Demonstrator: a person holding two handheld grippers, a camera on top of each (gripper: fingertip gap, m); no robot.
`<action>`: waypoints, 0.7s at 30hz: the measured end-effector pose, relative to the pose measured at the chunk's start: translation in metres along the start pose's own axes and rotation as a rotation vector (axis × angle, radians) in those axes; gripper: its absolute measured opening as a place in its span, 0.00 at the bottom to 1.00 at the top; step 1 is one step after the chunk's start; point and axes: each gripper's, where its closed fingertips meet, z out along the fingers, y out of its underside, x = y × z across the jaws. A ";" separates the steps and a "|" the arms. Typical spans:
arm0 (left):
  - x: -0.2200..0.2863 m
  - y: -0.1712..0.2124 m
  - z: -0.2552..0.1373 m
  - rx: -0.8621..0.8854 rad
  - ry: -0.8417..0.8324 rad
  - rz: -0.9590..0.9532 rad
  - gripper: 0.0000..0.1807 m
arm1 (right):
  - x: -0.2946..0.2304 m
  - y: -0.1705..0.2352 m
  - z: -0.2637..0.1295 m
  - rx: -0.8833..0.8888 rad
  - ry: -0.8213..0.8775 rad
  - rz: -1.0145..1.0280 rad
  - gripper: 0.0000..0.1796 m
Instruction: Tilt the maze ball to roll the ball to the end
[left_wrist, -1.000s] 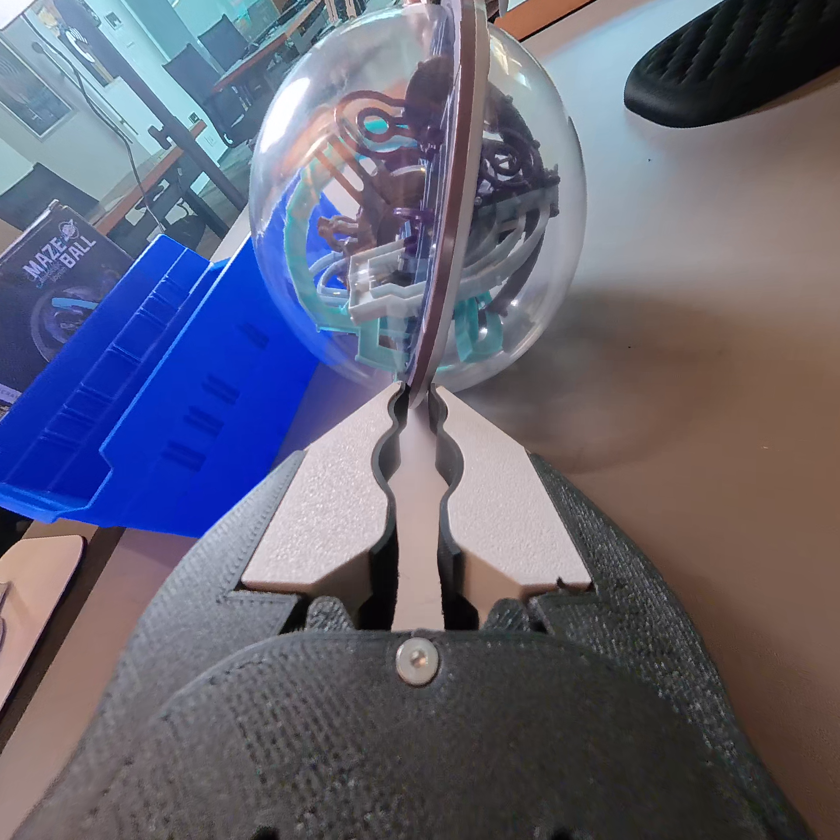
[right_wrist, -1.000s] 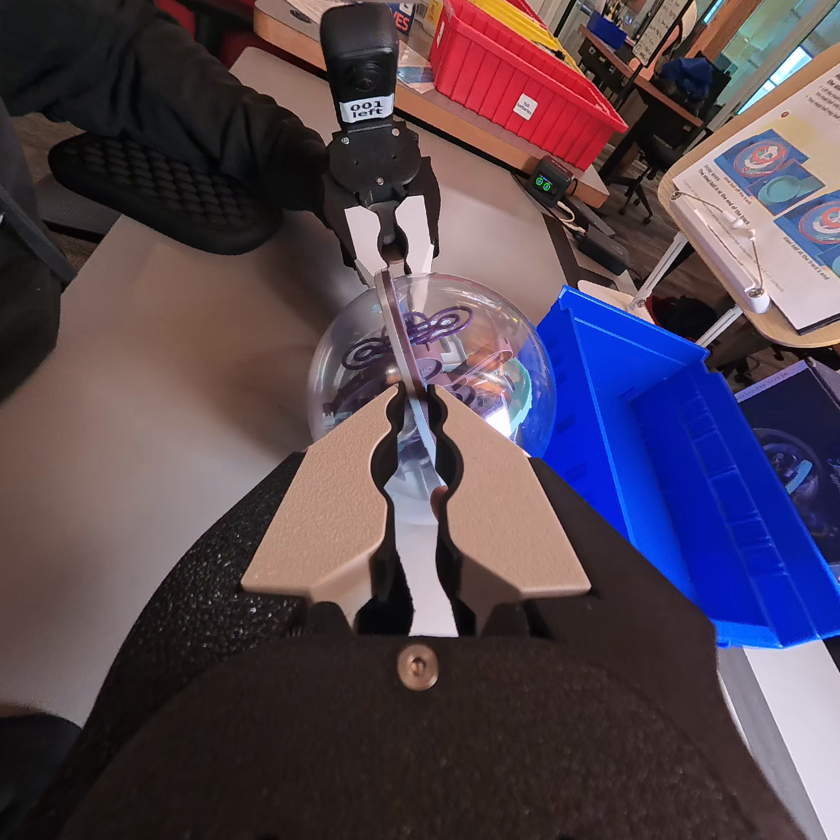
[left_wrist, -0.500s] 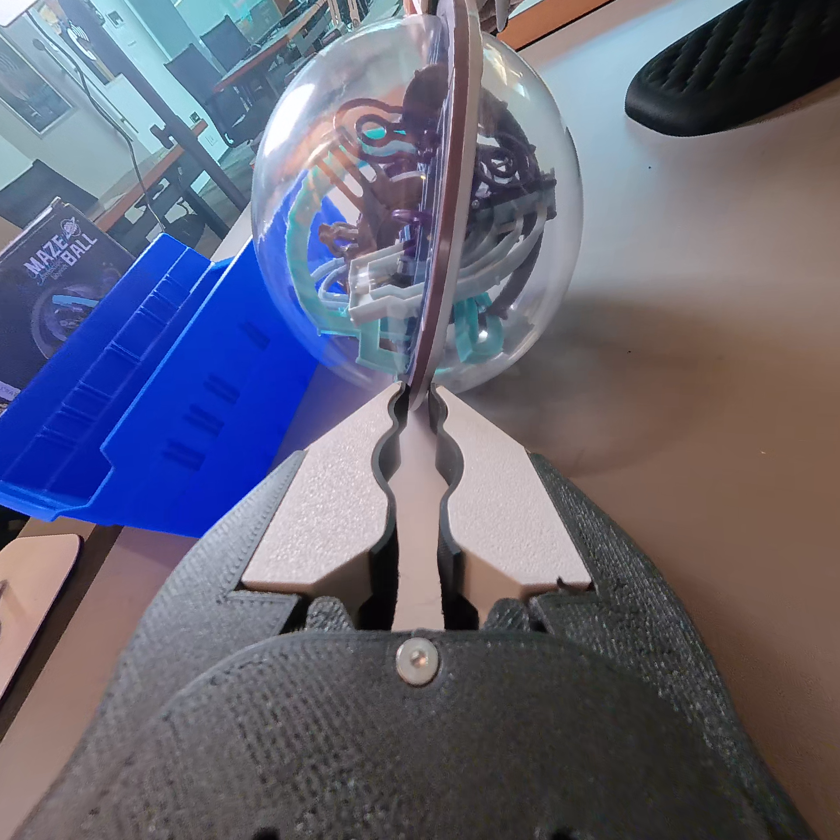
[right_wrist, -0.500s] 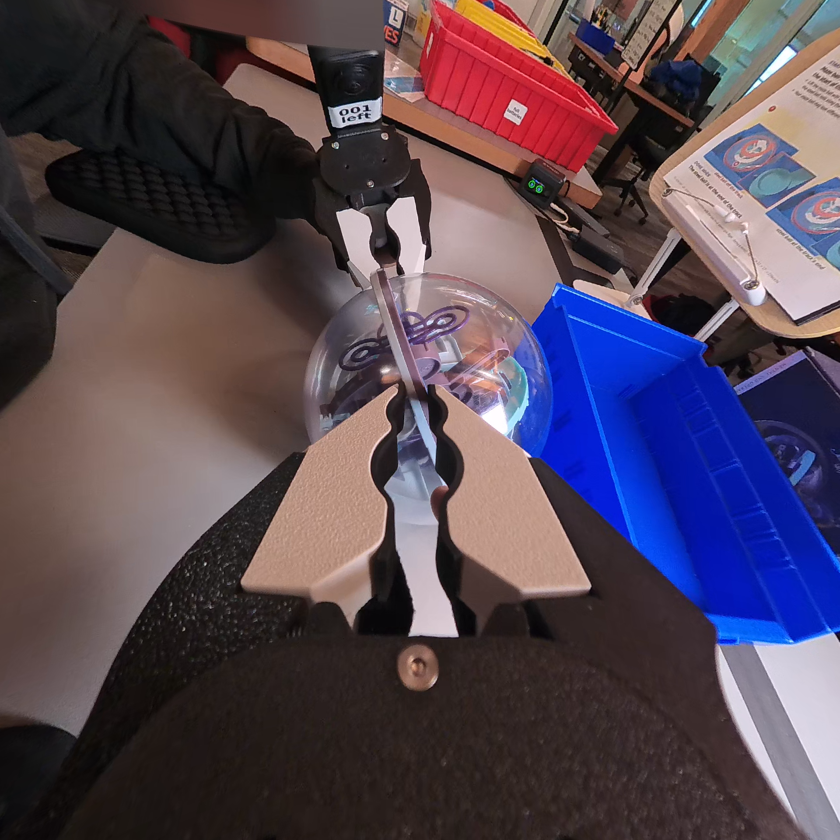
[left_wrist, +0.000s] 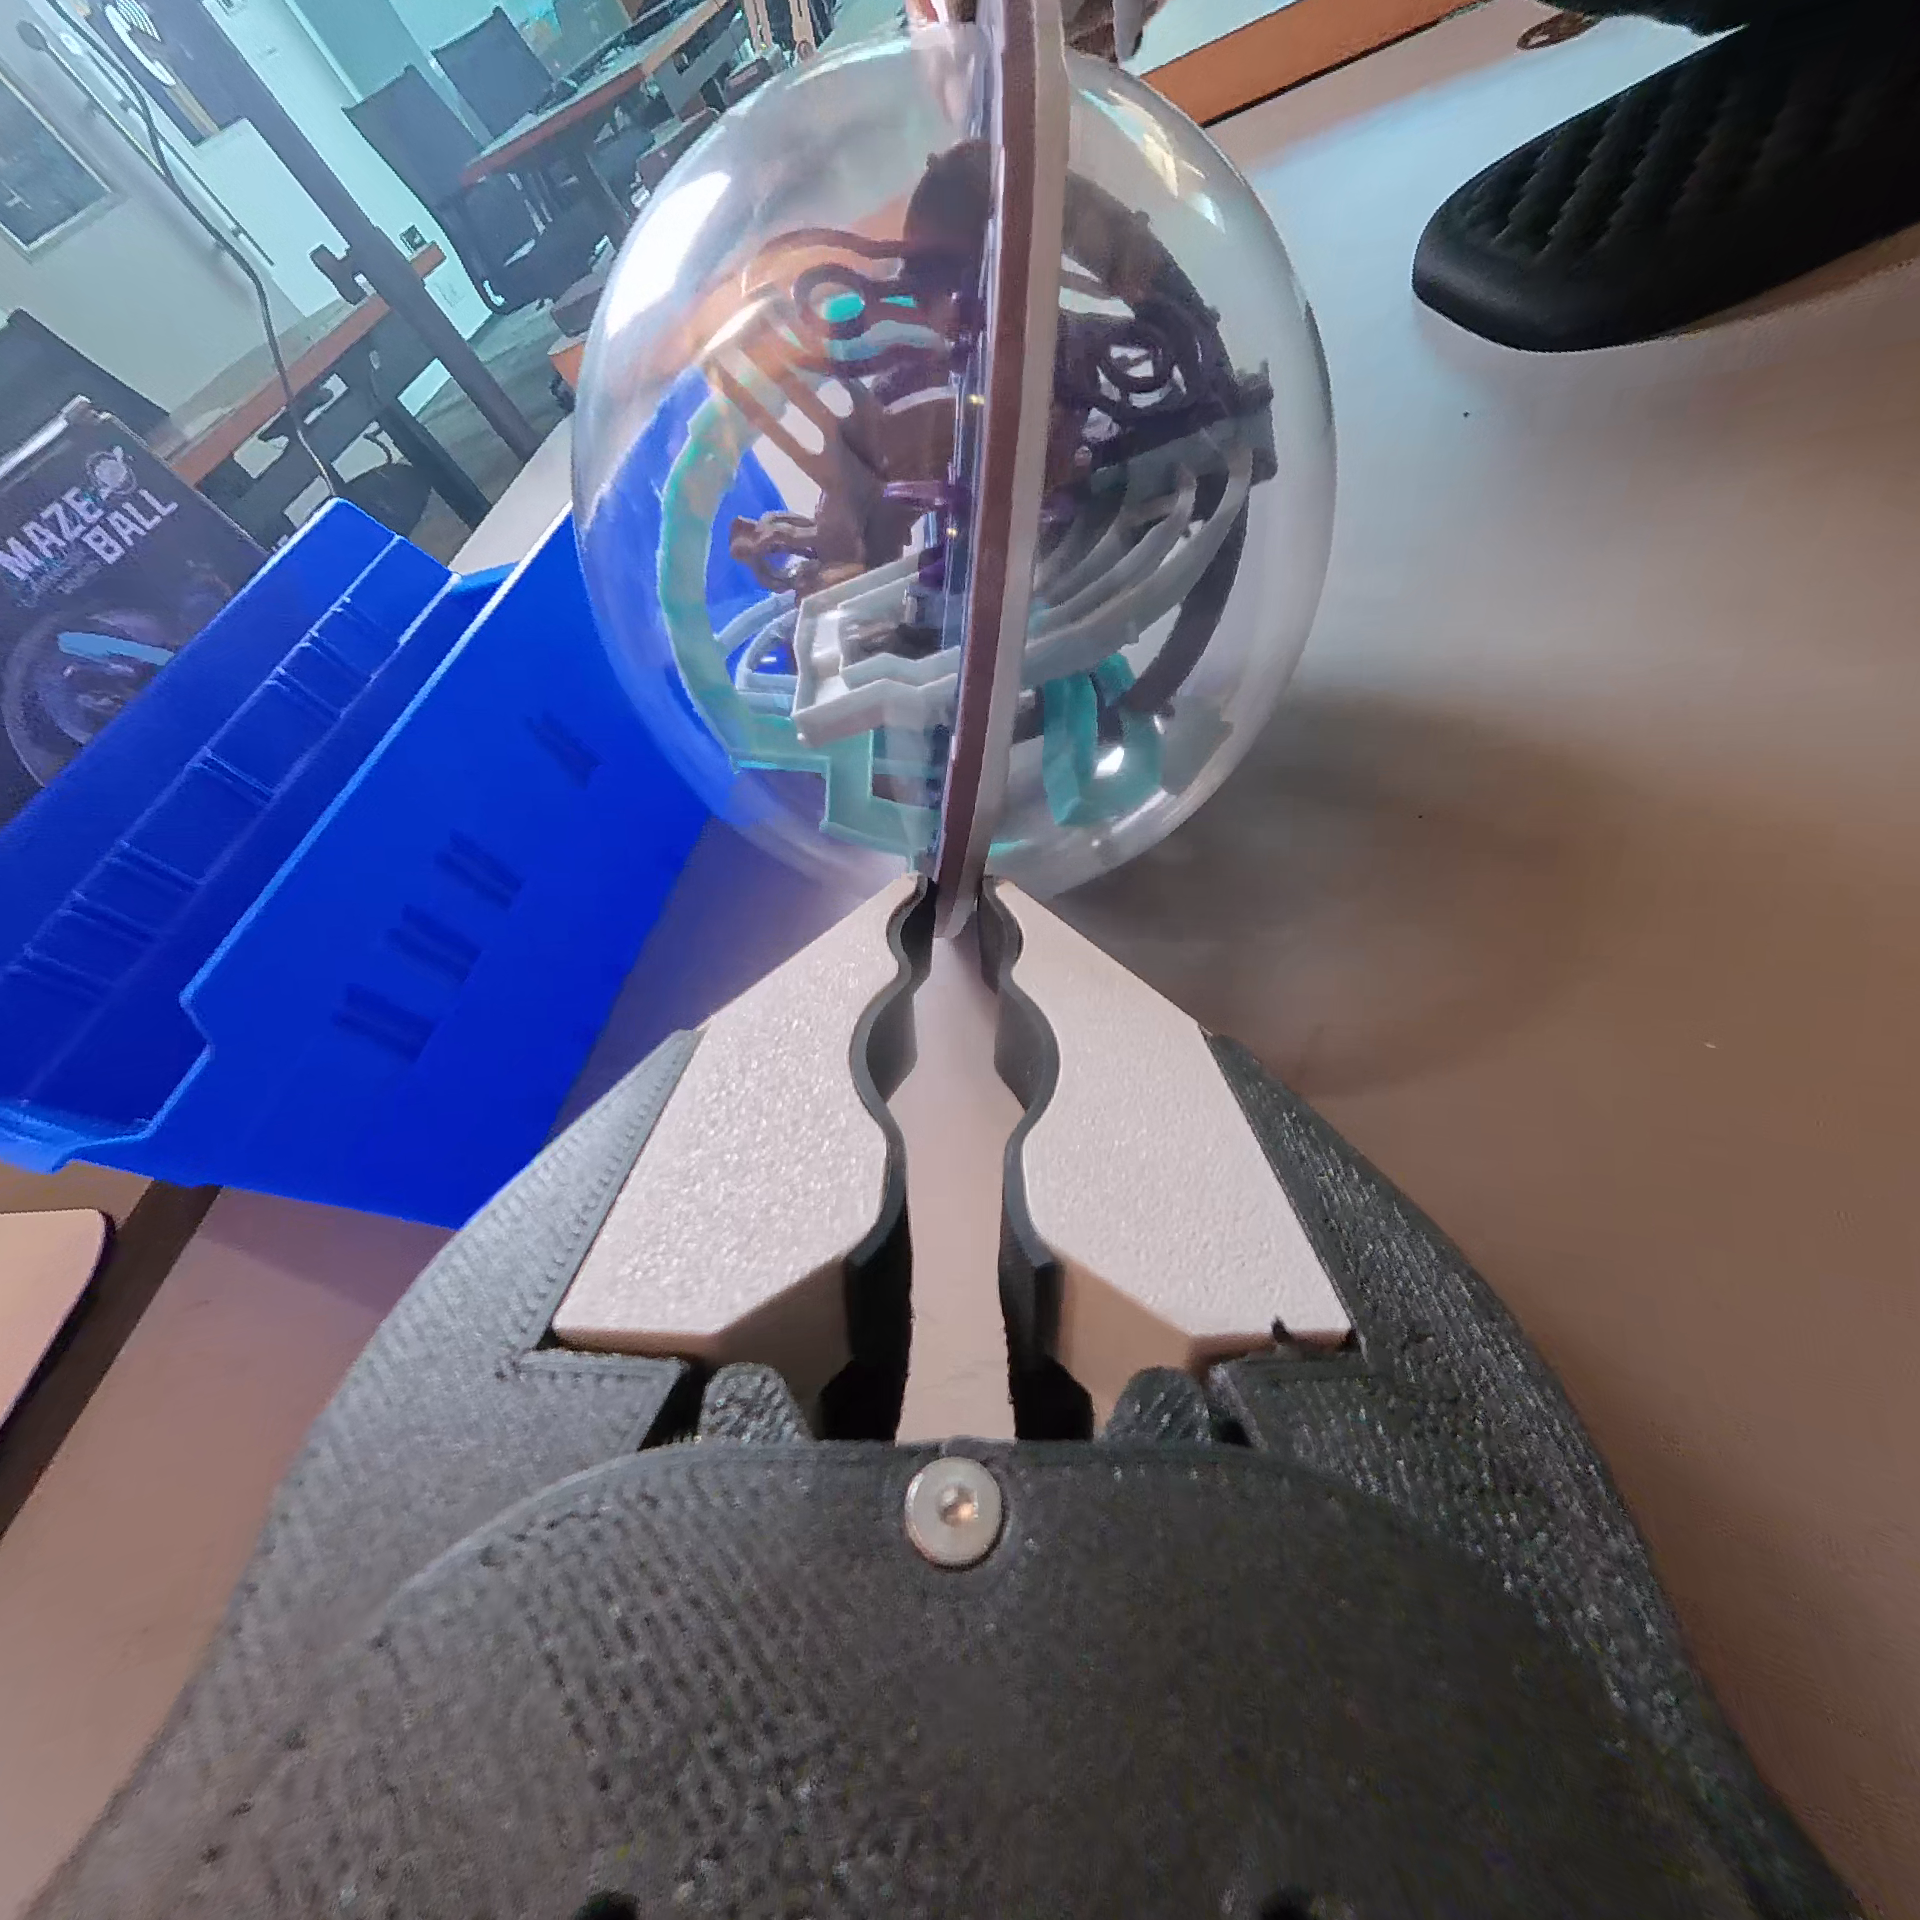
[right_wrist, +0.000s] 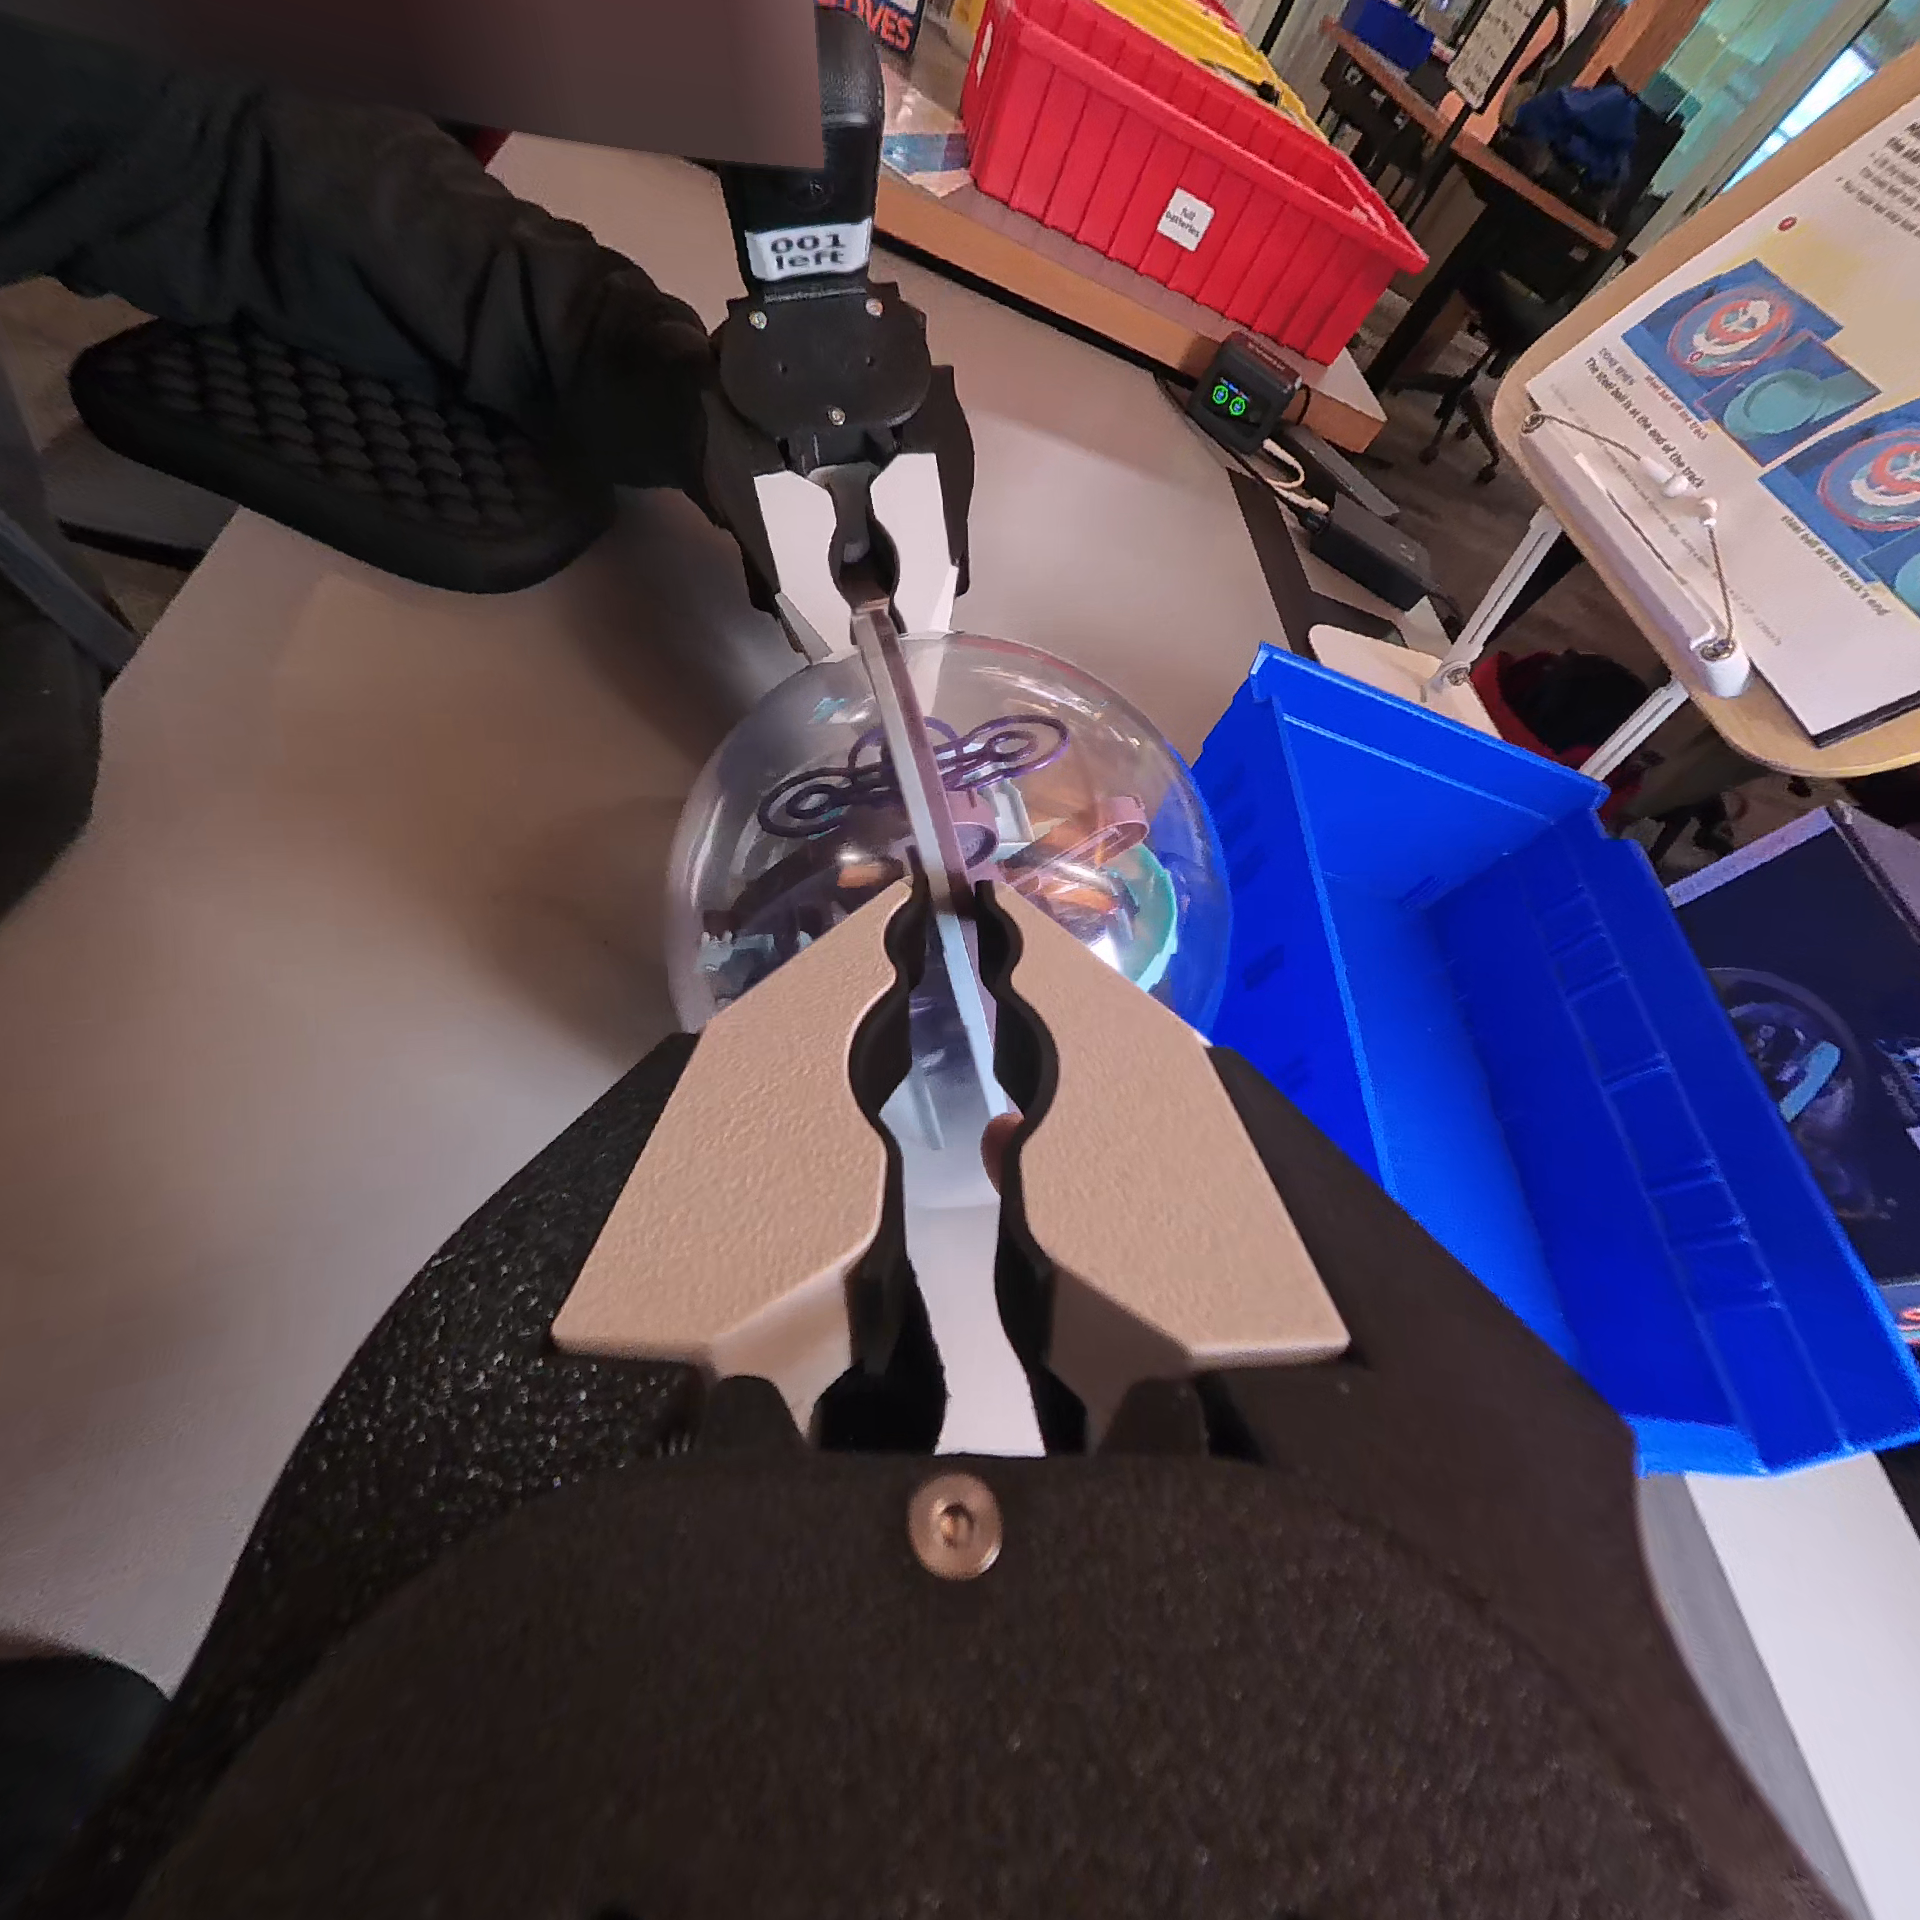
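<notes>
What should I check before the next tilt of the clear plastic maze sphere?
1. Left gripper shut on the clear plastic maze sphere's brown rim ring: ok.
2. Right gripper shut on the same ring, opposite side: ok.
3. Small steel ball's position on the track: cannot tell.
4. Clearance from the blue plastic bin beside the sphere: close, gap cannot tell.
5. Sphere lifted off the grey tabletop: cannot tell.

Printed dark box (left_wrist: 78, 582), white sticker on left gripper (right_wrist: 808, 249), labelled red bin (right_wrist: 1184, 218) (wording withheld)
</notes>
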 end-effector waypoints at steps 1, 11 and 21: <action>0.000 0.001 0.000 -0.002 0.006 -0.006 0.04 | 0.001 -0.001 0.001 -0.009 -0.003 -0.006 0.04; 0.000 0.007 0.000 -0.005 0.050 -0.098 0.04 | 0.012 -0.009 0.011 -0.038 -0.030 0.004 0.04; -0.004 0.003 -0.004 0.020 0.051 -0.129 0.04 | 0.017 -0.006 0.010 -0.027 -0.032 0.053 0.04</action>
